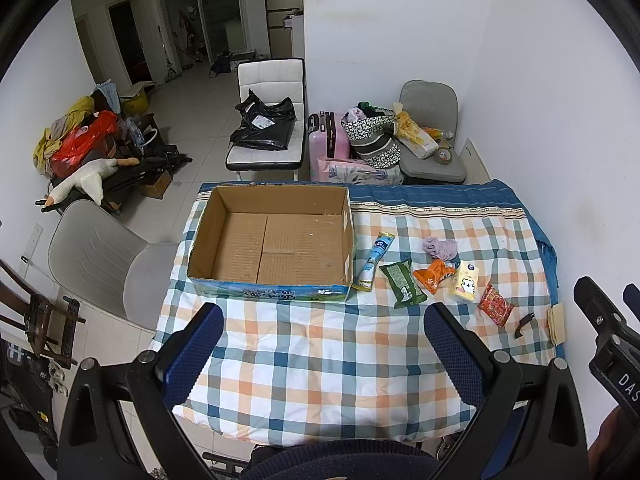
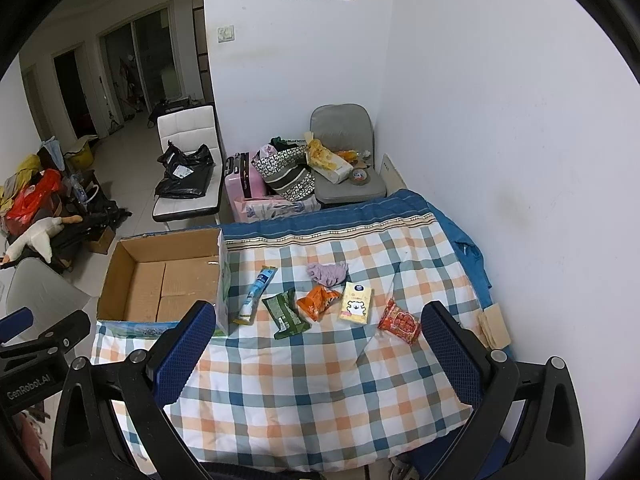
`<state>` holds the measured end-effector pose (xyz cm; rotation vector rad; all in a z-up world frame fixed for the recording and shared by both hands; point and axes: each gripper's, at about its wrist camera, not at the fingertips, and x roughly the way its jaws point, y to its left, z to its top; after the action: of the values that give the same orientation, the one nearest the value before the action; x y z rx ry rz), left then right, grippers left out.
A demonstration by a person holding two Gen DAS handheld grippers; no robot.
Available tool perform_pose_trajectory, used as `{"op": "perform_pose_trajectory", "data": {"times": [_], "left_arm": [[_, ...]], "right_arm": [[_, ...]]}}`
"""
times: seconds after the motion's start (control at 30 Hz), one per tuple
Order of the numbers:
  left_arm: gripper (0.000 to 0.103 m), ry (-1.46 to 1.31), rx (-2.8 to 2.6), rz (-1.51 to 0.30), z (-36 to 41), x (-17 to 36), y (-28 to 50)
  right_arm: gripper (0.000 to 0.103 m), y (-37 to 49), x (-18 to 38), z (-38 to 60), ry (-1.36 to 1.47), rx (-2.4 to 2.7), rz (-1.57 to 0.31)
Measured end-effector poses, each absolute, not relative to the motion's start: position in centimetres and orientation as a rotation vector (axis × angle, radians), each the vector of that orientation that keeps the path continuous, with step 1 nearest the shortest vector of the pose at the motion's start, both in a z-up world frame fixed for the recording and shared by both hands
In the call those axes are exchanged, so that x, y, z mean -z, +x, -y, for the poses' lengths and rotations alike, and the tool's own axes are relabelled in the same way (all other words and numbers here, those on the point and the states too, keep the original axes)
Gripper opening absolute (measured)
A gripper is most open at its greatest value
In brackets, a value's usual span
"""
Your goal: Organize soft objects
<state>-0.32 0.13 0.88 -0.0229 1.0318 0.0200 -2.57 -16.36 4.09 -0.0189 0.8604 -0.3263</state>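
The soft packets lie in a row on the table (image 1: 320, 360), to the right of the empty cardboard box (image 1: 272, 236). Both the left gripper (image 1: 324, 356) and the right gripper (image 2: 316, 360) hang above the near edge with fingers wide apart, holding nothing. The red packet (image 2: 400, 321) lies nearest the right gripper, just ahead of its right finger, so that hand looks best placed to reach it.

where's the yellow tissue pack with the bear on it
In both wrist views the yellow tissue pack lies on the checked cloth, right of the cardboard box, between the orange packet and the red packet.
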Motion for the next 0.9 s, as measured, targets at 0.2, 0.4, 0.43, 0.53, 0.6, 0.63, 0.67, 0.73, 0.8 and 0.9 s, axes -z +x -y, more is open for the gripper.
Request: {"op": "perform_pose_trajectory", "data": {"times": [0.2,0.4,0.43,0.53,0.6,0.63,0.67,0.73,0.8,0.9], "left_arm": [[0.103,-0.024,-0.020,-1.031,-0.1,-0.9,-0.3],[0.103,-0.024,-0.021,-1.030,-0.1,-0.9,-0.3],[0.103,-0.024,-0.021,-1.031,-0.1,-1.0,-0.4],[0.103,-0.023,-0.019,-1.030,-0.2,-0.9,-0.4],[0.103,-0.025,-0.020,-1.028,-0.2,-1.0,-0.4],[0.103,-0.025,-0.020,-1.029,-0.2,-0.9,-0.4],[0.103,-0.025,-0.020,-1.029,-0.2,-0.9,-0.4],[0.103,-0.026,-0.020,-1.034,-0.2,-0.9,-0.4],[0.103,-0.029,-0.022,-1.039,-0.3,-1.2,0.1],[0.103,-0.033,-0.026,-1.047,-0.3,-1.6,0.2]], "right_arm": [[0.103,-1.7,-6.0,16.0,-0.021,0.329,-0.857],[0.103,-1.4,-6.1,15.8,-0.021,0.328,-0.858],[0.103,-1.4,-6.1,15.8,-0.021,0.327,-0.856],[0.103,-1.4,-6.1,15.8,-0.023,0.326,-0.856],[0.103,-1.5,-6.1,15.8,-0.024,0.327,-0.855],[0.103,-1.5,-6.0,15.8,-0.023,0.326,-0.855],[0.103,-1.1,-6.4,16.0,-0.023,0.324,-0.854],[0.103,-1.1,-6.3,16.0,-0.022,0.326,-0.856],[0.103,-1.0,-6.3,15.9,-0.019,0.323,-0.860],[0.103,-0.8,-6.0,15.5,-0.024,0.315,-0.868]]}}
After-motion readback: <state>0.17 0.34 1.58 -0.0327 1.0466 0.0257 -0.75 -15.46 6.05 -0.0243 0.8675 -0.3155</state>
